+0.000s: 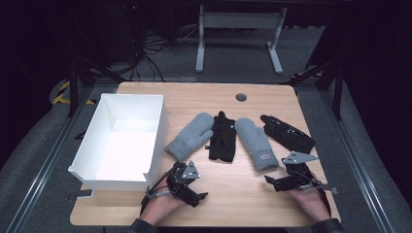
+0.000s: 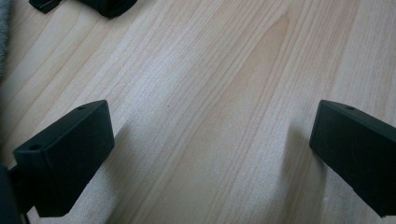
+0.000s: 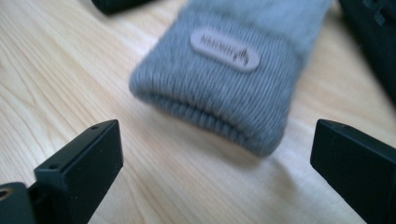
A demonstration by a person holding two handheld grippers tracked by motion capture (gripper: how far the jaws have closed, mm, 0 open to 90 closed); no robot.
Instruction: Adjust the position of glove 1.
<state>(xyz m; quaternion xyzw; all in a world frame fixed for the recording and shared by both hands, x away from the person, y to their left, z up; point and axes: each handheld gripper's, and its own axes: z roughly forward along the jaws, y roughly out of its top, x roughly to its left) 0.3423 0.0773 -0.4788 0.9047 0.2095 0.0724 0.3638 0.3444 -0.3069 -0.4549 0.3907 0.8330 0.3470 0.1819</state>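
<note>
Grey knit mitten (image 3: 219, 70) lies ahead of the right gripper (image 3: 215, 158), jaws wide, empty. Advise pinching its cuff squarely. Left gripper (image 2: 210, 154) gapes over bare table (image 2: 210, 70).

This looks like a lab or test room, not a home. A pale wooden table (image 1: 243, 194) stands on grey carpet, with dark metal rails (image 1: 43, 155) running along the floor on both sides of the table. Beyond the table's far edge, a bundle of black cables (image 1: 145, 53) sprawls on the floor, beside the white steel legs of a desk (image 1: 238, 34). Left of the table's far corner, yellow-black hazard tape (image 1: 63, 92) marks the floor. The surroundings are dark.
</note>
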